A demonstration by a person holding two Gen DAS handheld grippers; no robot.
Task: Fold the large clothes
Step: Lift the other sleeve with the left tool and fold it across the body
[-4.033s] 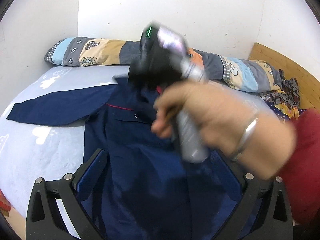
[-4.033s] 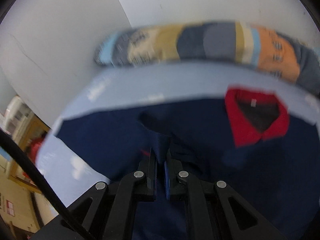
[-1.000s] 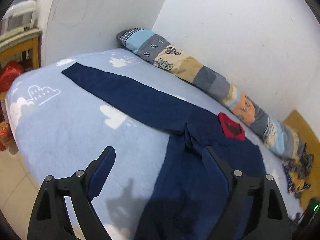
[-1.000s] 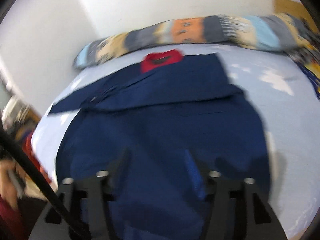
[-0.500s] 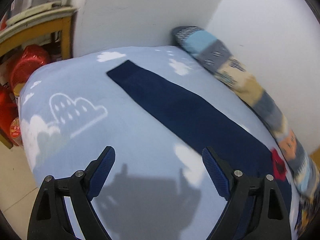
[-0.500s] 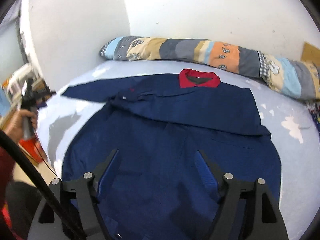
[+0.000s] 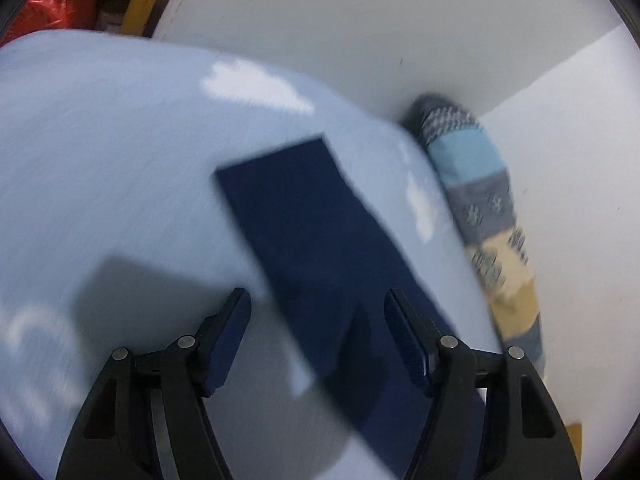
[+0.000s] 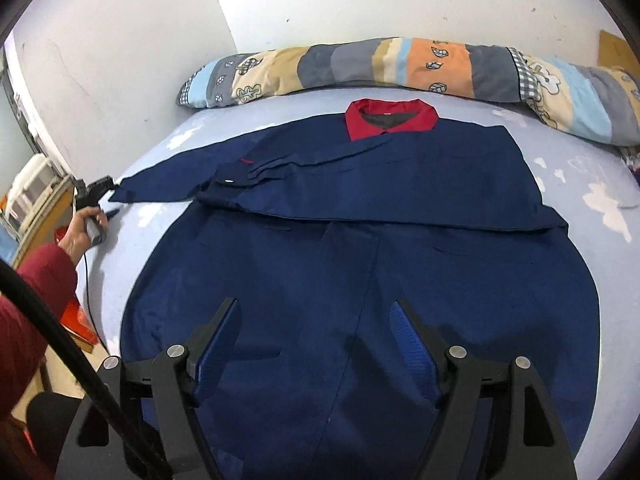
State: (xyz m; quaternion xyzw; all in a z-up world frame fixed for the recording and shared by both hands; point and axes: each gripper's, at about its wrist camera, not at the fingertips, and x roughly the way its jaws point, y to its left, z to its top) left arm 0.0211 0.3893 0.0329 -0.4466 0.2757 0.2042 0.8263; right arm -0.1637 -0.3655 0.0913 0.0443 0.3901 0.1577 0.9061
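Observation:
A large navy jacket (image 8: 360,248) with a red collar (image 8: 390,120) lies flat on the light blue bed (image 8: 592,184). Its right sleeve is folded across the chest. Its left sleeve (image 8: 168,180) stretches out to the left. My left gripper (image 7: 316,304) is open, just above that sleeve's cuff end (image 7: 304,208); it also shows in the right wrist view (image 8: 100,188) at the sleeve tip. My right gripper (image 8: 316,312) is open and empty, hovering over the jacket's lower front.
A long patchwork bolster pillow (image 8: 400,68) lies along the white wall at the bed's far side, also seen in the left wrist view (image 7: 476,200). Red bags (image 7: 48,0) and a yellow wooden frame (image 7: 140,0) stand beyond the bed's left edge.
My left gripper has moved out along the left sleeve and down close to its cuff. My right gripper has let go of the folded right sleeve and pulled back over the hem.

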